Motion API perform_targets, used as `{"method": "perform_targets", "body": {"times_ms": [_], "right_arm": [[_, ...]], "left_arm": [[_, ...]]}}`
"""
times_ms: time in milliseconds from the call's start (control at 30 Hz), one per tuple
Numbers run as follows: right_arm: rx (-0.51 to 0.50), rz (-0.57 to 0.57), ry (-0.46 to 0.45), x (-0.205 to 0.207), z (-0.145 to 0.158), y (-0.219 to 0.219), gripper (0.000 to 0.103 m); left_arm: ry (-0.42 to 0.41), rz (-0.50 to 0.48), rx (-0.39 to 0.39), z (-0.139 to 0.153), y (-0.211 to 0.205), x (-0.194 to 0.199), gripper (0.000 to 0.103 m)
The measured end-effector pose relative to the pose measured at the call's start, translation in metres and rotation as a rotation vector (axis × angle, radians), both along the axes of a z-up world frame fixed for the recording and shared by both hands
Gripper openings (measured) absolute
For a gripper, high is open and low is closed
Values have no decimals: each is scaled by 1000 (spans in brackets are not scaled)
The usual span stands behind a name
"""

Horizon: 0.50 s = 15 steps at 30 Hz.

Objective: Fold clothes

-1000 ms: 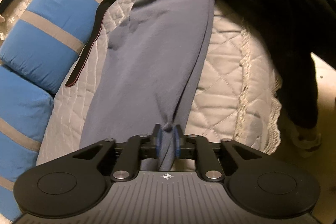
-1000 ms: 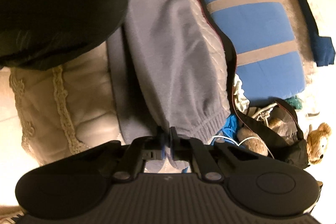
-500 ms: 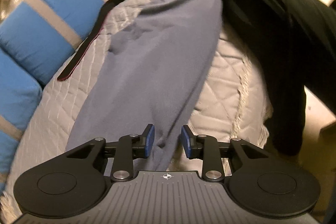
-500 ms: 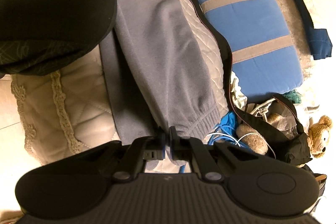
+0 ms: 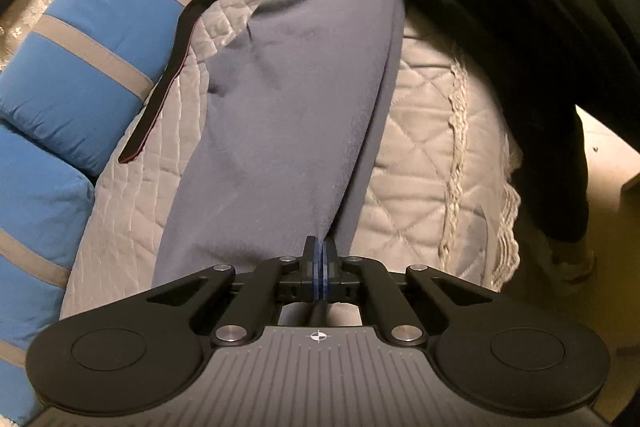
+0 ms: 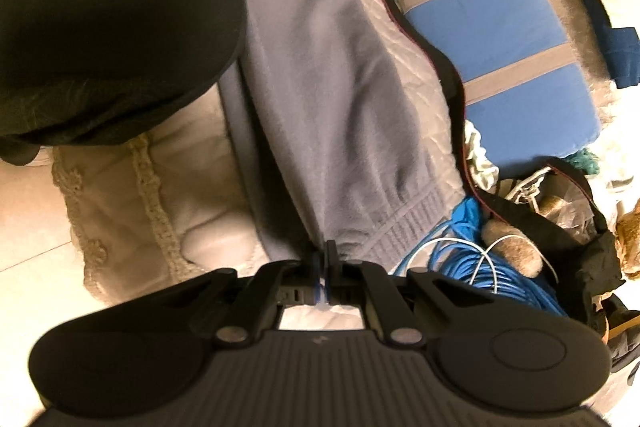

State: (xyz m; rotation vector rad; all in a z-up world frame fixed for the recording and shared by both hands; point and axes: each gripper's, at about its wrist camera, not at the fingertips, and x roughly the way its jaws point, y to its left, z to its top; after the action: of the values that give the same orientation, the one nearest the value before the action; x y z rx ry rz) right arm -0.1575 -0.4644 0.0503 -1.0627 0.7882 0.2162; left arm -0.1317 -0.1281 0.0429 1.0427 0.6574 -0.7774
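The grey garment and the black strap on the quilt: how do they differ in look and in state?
The grey garment is wide, soft cloth; the black strap is a narrow band with a red edge. The garment is stretched along the quilt, each end pinched in a claw: the left claw at one end and the right claw at the ribbed cuff; the strap lies loose, held by nothing. Both rest on the quilt.

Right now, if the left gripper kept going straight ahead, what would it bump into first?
Probably just more of the grey trousers it is already pinching: the left gripper points along them as they lie on the quilted bedspread. Depth is hard to judge.
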Motion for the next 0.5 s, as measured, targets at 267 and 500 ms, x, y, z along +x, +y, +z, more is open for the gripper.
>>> {"method": "perform_targets", "body": {"times_ms": [267, 500], "right_arm": [[34, -43, 1, 4, -10, -2, 37], [309, -183, -30, 5, 32, -20, 72]], "left_arm": [[-11, 16, 16, -11, -5, 3, 5], [61, 66, -68, 23, 13, 13, 42]]}}
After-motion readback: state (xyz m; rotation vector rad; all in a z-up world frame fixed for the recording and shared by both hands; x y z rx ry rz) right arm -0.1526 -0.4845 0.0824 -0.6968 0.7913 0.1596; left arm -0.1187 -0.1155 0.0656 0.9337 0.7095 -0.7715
